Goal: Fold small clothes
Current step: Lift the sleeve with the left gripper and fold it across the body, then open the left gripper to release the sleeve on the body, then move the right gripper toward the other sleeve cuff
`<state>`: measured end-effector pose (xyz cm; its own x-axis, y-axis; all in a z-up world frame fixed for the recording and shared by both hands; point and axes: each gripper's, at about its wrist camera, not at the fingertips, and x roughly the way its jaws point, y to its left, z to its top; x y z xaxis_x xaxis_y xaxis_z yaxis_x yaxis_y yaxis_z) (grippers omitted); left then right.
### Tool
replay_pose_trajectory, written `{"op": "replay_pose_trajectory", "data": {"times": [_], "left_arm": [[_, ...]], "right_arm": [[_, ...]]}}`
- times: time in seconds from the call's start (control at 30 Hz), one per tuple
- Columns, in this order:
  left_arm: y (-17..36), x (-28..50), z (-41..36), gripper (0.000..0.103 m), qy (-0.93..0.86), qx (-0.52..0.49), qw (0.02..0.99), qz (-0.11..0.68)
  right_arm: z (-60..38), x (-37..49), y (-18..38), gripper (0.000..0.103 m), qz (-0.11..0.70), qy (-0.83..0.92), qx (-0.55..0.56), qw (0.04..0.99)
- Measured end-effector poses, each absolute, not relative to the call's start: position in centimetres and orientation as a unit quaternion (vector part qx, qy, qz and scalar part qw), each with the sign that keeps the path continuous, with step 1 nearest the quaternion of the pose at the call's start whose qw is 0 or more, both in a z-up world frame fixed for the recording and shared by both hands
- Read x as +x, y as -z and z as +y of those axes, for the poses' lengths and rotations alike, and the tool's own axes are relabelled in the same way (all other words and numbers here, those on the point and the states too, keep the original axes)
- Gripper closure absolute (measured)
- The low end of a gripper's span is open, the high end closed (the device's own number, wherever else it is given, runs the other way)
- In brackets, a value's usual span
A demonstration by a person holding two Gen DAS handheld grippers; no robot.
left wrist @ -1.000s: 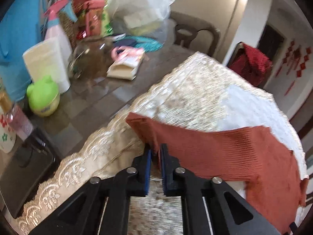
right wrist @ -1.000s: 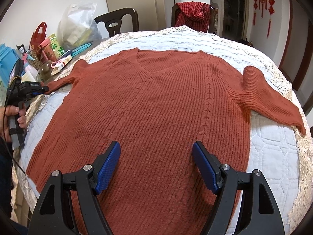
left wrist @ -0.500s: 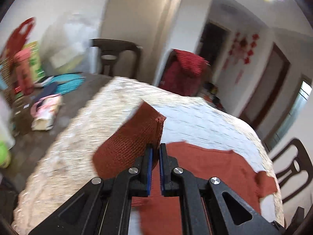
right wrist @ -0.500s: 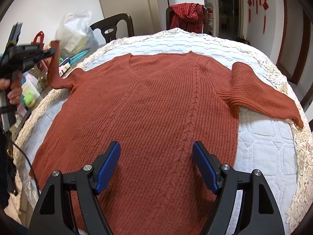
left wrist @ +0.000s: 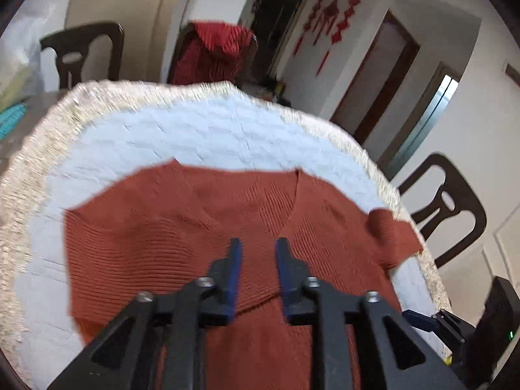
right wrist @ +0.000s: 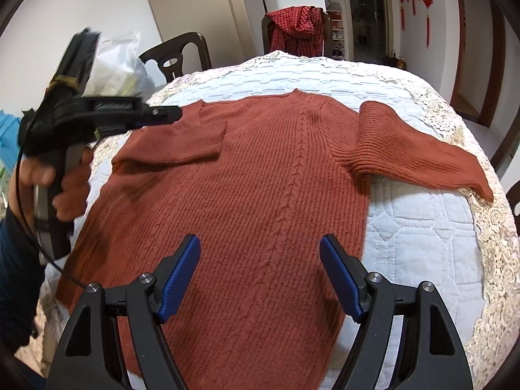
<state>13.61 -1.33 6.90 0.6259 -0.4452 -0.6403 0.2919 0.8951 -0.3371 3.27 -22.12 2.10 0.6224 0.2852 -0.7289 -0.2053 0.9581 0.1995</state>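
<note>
your rust-red sweater [right wrist: 260,188] lies flat, front up, on the white quilted cover [right wrist: 419,227] of the round table, and everything here is placed against it. the sleeve nearer your left hand [right wrist: 48,175] is folded in across the chest: in the right wrist view its cuff end [right wrist: 182,139] rests on the body of the sweater, just short of the v-neck. the other sleeve [right wrist: 419,152] is spread out sideways off the sweater's body, its cuff reaching the lace edging [right wrist: 497,227] of the cover. your left gripper [left wrist: 258,250] hovers over the folded sleeve near the neckline; its jaws have just been opening, they stand a little apart, and nothing is between them, the sleeve lying free beneath. in the right wrist view the same tool [right wrist: 107,113] shows side-on and blurred, above the sweater's shoulder. your right gripper [right wrist: 260,260] sits over the lower middle of the sweater, near the hem, its blue pads [right wrist: 182,269] spread wide and gripping nothing, with the knit visible in the gap; you cannot tell whether the tips touch the fabric. beyond the sweater's neckline, past the far edge of the table, a chair carries a red checked cloth [right wrist: 297,29], and a second dark chair [right wrist: 175,58] stands beside it, next to a white plastic bag [right wrist: 120,61].
</note>
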Motion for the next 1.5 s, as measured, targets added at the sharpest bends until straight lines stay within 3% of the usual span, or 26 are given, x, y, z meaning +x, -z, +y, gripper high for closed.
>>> {"op": "replay_pose_trajectory", "data": {"times": [0.1,0.27,0.47,0.67,0.7,0.73,0.77,0.93,1.13,1.5], "left_arm": [[-8.2,12.7,1.7,0.071,0.161,-0.095,0.917,0.352],[-7.7,13.1,5.6,0.071,0.094,-0.098,0.923,0.359],[-5.1,13.4,7.3,0.071,0.069,-0.102,0.917,0.380],[-4.0,13.8,7.4,0.071,0.077,-0.100,0.913,0.388],[-3.9,14.1,7.3,0.071,0.081,-0.100,0.912,0.389],[-3.9,14.3,7.3,0.071,0.084,-0.099,0.912,0.390],[-3.9,14.5,7.0,0.071,0.087,-0.097,0.912,0.390],[-3.9,15.3,6.5,0.071,0.105,-0.091,0.912,0.385],[-1.6,16.5,5.7,0.071,0.104,-0.070,0.903,0.412],[-3.7,16.7,6.1,0.071,0.097,-0.079,0.914,0.385]], "right_arm": [[-21.7,4.4,-2.8,0.030,0.413,-0.161,0.062,0.894],[-19.4,8.4,-3.9,0.051,0.415,-0.194,0.058,0.887],[-16.3,15.1,-2.2,0.056,0.452,-0.207,0.048,0.866],[-14.0,18.5,0.3,0.077,0.479,-0.210,0.024,0.852],[-14.0,18.6,0.1,0.083,0.481,-0.210,0.024,0.851],[-14.0,18.8,-0.1,0.096,0.481,-0.212,0.027,0.850],[-14.1,18.6,-0.5,0.099,0.477,-0.217,0.025,0.851],[-16.8,17.5,-3.2,0.099,0.424,-0.206,0.050,0.881],[-19.1,17.7,0.5,0.098,0.469,-0.177,0.079,0.862],[-19.2,17.8,-2.4,0.096,0.429,-0.185,0.085,0.880]]}}
